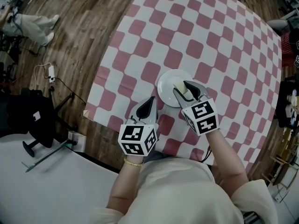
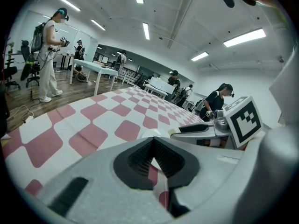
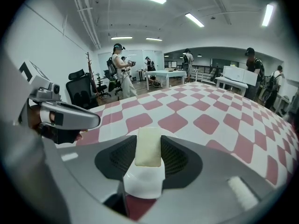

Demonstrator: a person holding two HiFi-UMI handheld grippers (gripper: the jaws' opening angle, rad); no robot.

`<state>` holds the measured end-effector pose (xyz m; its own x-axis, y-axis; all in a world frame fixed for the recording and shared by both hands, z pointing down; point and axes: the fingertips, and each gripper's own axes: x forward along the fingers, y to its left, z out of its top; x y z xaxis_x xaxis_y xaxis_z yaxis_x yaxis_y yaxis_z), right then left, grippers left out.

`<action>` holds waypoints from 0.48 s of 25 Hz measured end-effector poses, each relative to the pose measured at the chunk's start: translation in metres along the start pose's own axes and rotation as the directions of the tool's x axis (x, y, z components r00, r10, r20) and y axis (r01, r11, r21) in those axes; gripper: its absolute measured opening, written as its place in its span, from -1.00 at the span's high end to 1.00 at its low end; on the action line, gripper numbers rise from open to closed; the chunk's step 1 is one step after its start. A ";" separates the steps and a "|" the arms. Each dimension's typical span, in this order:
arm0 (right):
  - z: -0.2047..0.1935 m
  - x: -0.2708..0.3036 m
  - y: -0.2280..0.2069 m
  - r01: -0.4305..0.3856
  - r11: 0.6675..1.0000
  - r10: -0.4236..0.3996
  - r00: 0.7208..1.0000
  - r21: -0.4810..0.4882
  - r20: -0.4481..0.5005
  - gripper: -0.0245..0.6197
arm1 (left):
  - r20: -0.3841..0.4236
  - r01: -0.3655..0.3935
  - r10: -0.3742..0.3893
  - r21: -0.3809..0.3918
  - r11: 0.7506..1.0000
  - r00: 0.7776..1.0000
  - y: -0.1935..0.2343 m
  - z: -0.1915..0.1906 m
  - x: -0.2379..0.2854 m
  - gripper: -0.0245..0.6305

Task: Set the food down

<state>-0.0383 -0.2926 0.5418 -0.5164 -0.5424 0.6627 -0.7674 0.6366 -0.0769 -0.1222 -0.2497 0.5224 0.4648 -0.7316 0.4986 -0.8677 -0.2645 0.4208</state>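
R gripper (image 1: 182,88) clamped on pale food block (image 3: 148,146), just over white plate (image 1: 163,80) nr tabletop's (image 1: 210,31) near edge.
Looks soft, light, prob squashy; it's pinched across its narrow sides, so a gentle release seems wise. L gripper (image 1: 150,101) closed, empty, beside plate.

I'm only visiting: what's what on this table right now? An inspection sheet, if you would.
Surface: red-and-white checked cloth, lying flat.
Job's things: pale food block held over the white plate.
Clutter: nothing seen on the cloth.
Grippers: right tongs shut on the food block; left tongs shut, empty, near the plate's edge.
Cables: white cable and power strip on the floor.
Surroundings: wooden floor; people standing beyond.
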 end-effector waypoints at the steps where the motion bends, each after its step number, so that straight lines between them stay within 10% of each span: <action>1: -0.001 0.002 0.000 -0.001 1.000 0.001 1.000 0.001 -0.006 0.39 | -0.003 -0.001 0.001 -0.001 1.000 1.000 0.001 -0.001 0.001 0.93; 12: -0.020 0.019 -0.002 -0.006 1.000 0.005 0.996 -0.008 -0.089 0.39 | -0.044 0.002 -0.002 -0.012 1.000 0.999 0.008 -0.014 0.013 0.93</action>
<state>-0.0396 -0.2932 0.5694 -0.4844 -0.4882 0.7260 -0.7612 0.6442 -0.0747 -0.1203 -0.2524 0.5426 0.4740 -0.7026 0.5307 -0.8649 -0.2582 0.4305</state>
